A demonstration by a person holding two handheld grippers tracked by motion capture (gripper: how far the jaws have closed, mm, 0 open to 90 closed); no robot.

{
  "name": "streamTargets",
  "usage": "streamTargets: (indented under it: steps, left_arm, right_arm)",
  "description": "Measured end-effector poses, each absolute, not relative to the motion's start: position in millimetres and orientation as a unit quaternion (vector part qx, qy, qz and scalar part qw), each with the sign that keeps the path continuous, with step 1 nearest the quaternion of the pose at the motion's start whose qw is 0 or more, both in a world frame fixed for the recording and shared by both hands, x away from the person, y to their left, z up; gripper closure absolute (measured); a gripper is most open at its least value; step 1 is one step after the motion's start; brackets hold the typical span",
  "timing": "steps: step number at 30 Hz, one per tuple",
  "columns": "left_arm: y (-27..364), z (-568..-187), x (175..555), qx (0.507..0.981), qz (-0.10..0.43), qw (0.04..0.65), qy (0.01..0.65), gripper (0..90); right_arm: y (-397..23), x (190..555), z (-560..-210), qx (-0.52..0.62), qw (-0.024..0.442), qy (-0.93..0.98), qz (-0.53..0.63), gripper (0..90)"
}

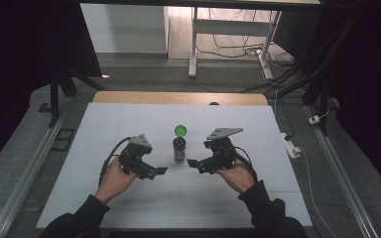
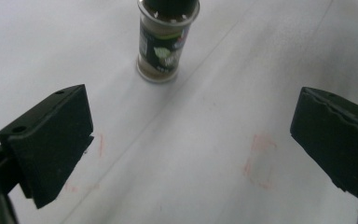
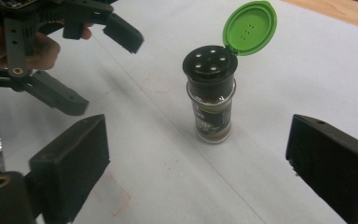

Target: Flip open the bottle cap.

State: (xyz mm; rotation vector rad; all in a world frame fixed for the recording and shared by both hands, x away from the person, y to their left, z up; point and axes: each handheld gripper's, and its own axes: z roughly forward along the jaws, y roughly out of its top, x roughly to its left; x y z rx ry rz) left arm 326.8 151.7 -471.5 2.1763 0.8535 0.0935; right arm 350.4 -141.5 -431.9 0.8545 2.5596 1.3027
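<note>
At centre of the white surface point(image 1: 129, 119) stands the spice jar point(image 1: 179, 148), upright, its green flip lid point(image 1: 180, 131) hinged open and leaning back toward 12 o'clock. Black shaker top point(image 3: 209, 65) exposed, holes visible. Brown contents low in the glass.

Left tool point(image 1: 155, 171) sits at the jar's 8 o'clock, jaws wide, holding nothing. Right tool point(image 1: 195, 165) at the jar's 4 o'clock, jaws also wide and empty. Neither touches the jar; both near, pointed inward.

My reading of the step: steady the jar, then close the lid.

Notes for doing it well:
- I'd bring the left tool in level around the glass body point(image 2: 161, 51), below the black top, and close gently; the jar is narrow and tall, likely to tip if nudged off-centre.
- Keep the grip clear of the lid's swing path.
- With the right tool, I'd come over from 12 o'clock behind the lid and push it forward and down with one jaw's flat face, not pinch it.
- Press straight down over the cap to seat it.
- Risk: pushing the lid without a firm hold would slide the jar toward 6 o'clock.
</note>
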Motion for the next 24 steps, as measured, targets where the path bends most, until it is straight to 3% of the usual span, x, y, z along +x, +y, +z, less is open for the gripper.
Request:
streamTargets:
  steps: [7,24]
  left_arm:
    - [172,-466,306,0.845,0.036,0.412,0.338,0.0]
    - [227,-465,257,0.811,0.054,0.438,0.385,0.0]
  right_arm:
    - [-151,339,-429,0.279,0.082,0.850,0.438,0.2]
    - [-206,308,-433,0.318,0.106,0.831,0.443,0.0]
